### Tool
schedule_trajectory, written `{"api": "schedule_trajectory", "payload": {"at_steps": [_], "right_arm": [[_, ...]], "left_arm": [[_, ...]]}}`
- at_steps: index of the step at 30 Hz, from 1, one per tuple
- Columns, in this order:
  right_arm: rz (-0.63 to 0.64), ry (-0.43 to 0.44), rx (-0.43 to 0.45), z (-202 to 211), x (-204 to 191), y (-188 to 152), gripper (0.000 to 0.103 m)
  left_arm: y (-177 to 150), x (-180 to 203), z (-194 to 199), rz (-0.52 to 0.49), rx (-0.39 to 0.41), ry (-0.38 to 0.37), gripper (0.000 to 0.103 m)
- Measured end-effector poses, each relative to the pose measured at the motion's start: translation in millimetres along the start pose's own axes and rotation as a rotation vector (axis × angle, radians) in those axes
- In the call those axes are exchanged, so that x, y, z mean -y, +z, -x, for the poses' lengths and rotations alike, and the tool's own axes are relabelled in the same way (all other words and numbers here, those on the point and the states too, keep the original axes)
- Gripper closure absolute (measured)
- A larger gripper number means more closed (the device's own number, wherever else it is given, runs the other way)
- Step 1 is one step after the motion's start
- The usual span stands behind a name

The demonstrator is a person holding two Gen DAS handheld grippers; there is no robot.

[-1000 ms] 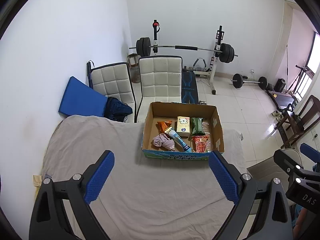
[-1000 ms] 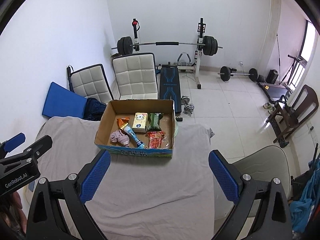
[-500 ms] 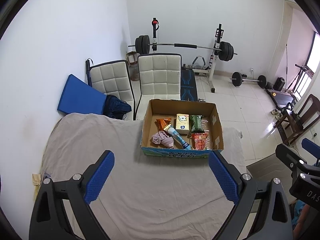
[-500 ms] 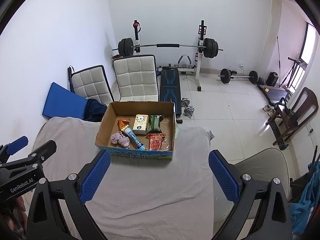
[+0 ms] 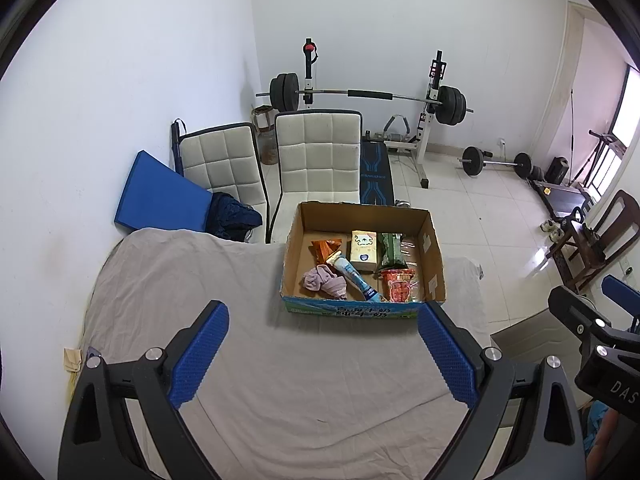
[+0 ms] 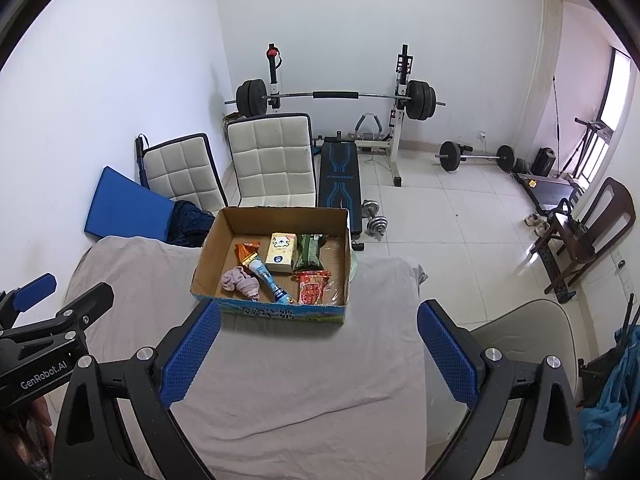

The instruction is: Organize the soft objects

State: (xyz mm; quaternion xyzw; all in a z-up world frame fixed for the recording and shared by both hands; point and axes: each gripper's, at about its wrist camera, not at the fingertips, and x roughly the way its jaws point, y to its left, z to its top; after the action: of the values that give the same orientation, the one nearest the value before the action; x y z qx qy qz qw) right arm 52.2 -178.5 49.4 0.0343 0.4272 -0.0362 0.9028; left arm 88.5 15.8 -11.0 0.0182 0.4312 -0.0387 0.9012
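Both grippers hang above the table, which is covered with a grey cloth. The left gripper has its blue fingers spread wide apart and holds nothing. The right gripper is also wide open and empty; its fingers frame the lower part of the right view.

A cardboard box stands on the table, in the middle of the left view, just above the fingertips. Inside the box, at lower left, lies a crumpled pink cloth. Beside it a blue tube lies diagonally. Above them there is an orange packet, a yellow carton and a green packet. A red packet is at the lower right of the box.

In the right view the box is left of centre, and the pink cloth is in its lower left corner.

Behind the table stand two white chairs and a barbell rack against the wall.
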Motion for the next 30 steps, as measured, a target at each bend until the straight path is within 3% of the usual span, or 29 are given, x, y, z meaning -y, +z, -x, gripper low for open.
{"api": "schedule_trajectory", "payload": {"at_steps": [30], "right_arm": [[0.009, -0.002, 0.008, 2.8, -0.1, 7.6, 0.003]], "left_arm": [[7.1, 1.3, 8.4, -0.001, 0.007, -0.002, 0.006]]}}
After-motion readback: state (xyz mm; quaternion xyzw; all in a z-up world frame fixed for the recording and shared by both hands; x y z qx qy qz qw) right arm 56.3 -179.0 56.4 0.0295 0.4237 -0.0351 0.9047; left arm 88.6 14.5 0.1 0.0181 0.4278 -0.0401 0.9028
